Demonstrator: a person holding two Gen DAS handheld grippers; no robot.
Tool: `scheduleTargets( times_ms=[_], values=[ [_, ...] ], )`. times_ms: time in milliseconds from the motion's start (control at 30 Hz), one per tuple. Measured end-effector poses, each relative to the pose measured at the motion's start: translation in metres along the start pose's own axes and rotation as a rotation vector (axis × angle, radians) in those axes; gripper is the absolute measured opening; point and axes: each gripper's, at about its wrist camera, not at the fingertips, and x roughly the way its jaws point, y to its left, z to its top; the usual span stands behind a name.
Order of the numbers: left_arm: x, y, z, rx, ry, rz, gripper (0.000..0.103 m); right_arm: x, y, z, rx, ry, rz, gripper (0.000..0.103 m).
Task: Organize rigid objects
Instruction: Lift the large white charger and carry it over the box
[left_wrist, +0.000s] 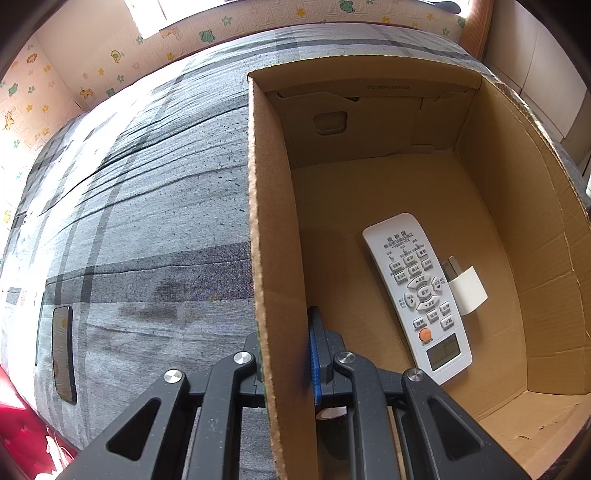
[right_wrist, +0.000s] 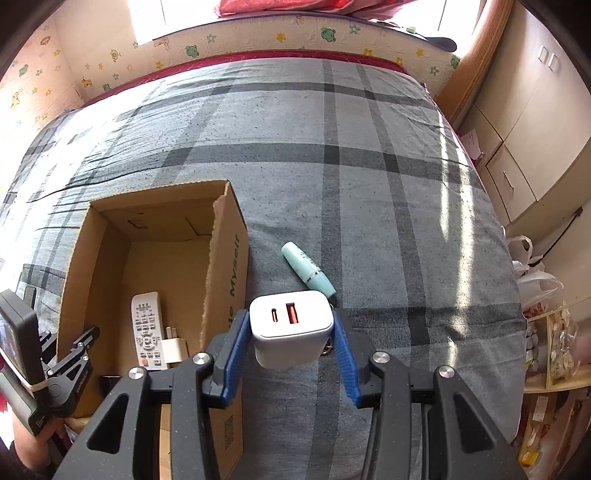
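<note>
While you carry: right tool (right_wrist: 291, 354) grips the charger (right_wrist: 290, 332); left tool (left_wrist: 286, 365) pinches the box (left_wrist: 273, 258) wall.
Next: lower it beside the remote (left_wrist: 417, 291).

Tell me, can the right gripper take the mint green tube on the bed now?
Probably not yet: the right gripper is shut on a white charger. The mint green tube lies uncovered on the blanket just beyond.
</note>
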Motion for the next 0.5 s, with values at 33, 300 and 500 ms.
scheduleTargets(
  times_ms=[33,300,500],
  values=[
    [0.0,0.0,0.0,0.0,0.0,0.0,0.014,-0.003,0.004,0.001,-0.009,-0.005,0.004,0.047],
    [0.0,0.001,0.0,-0.001,0.001,-0.003,0.014,-0.024,0.042,0.011,-0.076,-0.04,0.047,0.047],
    [0.0,0.001,0.0,-0.004,-0.001,-0.005,0.014,-0.023,0.072,0.013,-0.126,-0.037,0.077,0.047]
  ],
)
